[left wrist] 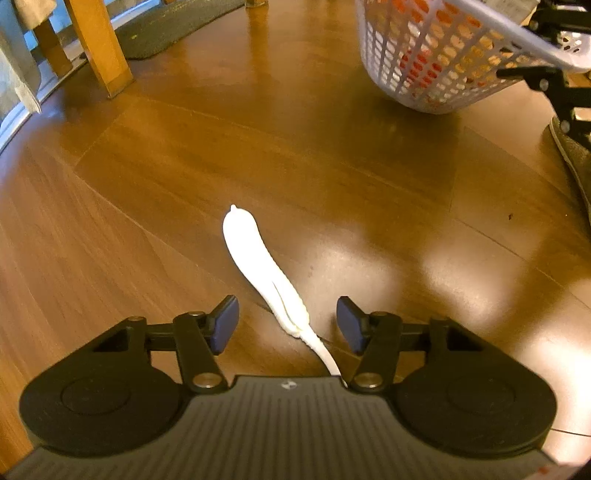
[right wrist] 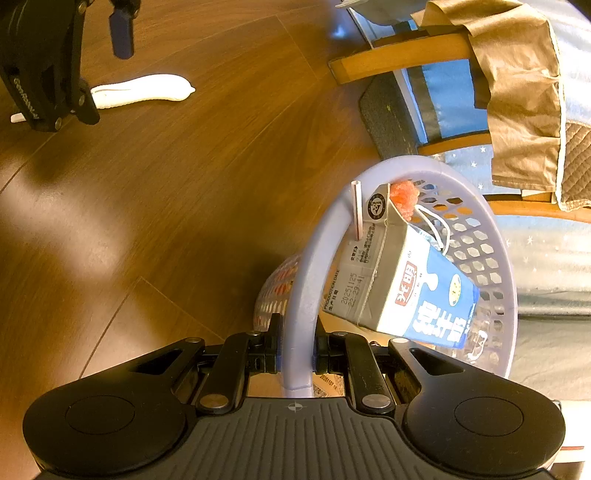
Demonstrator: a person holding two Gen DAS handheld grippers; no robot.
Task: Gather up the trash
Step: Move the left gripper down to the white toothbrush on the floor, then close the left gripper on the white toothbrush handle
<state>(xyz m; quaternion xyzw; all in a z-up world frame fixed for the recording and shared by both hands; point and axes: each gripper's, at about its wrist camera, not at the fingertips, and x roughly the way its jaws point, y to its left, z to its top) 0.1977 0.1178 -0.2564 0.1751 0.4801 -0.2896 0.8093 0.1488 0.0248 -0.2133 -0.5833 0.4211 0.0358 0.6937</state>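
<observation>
Now the left gripper (left wrist: 286, 325) hangs low over the floor (left wrist: 147, 221) with its jaws spread, and the narrow tail of a white wrapper (left wrist: 255, 258) runs between the pads without either one touching it; the wrapper lies flat on the boards, its wider end pointing away from the gripper. The step in hand looks like the pickup of this piece of trash. The next move probably calls for a little more descent and a squeeze on the thin tail, which is flat and may slip or stay stuck to the floor if the pads close too high. The right gripper (right wrist: 295, 354) has its jaws pressed onto the handle of the basket (right wrist: 491, 258), holding it tilted off to the right of the wrapper. Inside sit a carton (right wrist: 406, 288) with a straw (right wrist: 357, 210) and something orange, so part of the collecting seems done. Around these stand a chair leg (left wrist: 99, 48), a dark mat (left wrist: 162, 29), and a brown cloth (right wrist: 517, 92) draped over the chair. Nothing lies between wrapper and basket; only the basket's tilt might spill the carton.
</observation>
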